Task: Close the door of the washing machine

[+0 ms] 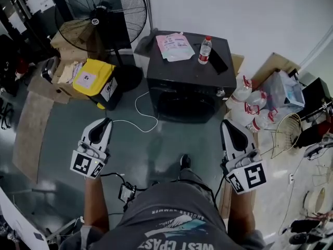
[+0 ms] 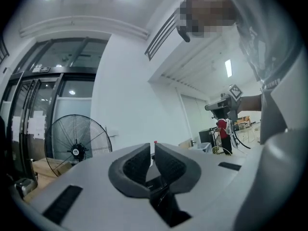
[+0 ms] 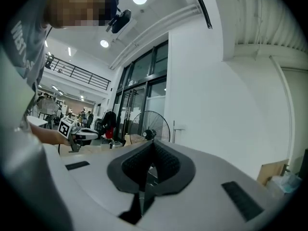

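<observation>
The black washing machine (image 1: 190, 82) stands against the white wall, and its round door (image 1: 186, 105) looks flush with the front. My left gripper (image 1: 105, 121) is held up at the left, well short of the machine, its jaws shut on nothing (image 2: 152, 150). At the right, my right gripper (image 1: 227, 123) is also raised, level and shut with nothing in it (image 3: 153, 146). Both point toward the wall. Neither touches the machine.
On the machine's top lie a pink packet (image 1: 175, 46), a water bottle (image 1: 205, 49) and a flat black object (image 1: 217, 61). A large floor fan (image 1: 101, 12) and a yellow box (image 1: 92, 78) stand to the left. Plastic jugs (image 1: 250, 108) and a wire basket (image 1: 287, 134) are at the right. A white cable (image 1: 140, 116) trails on the floor.
</observation>
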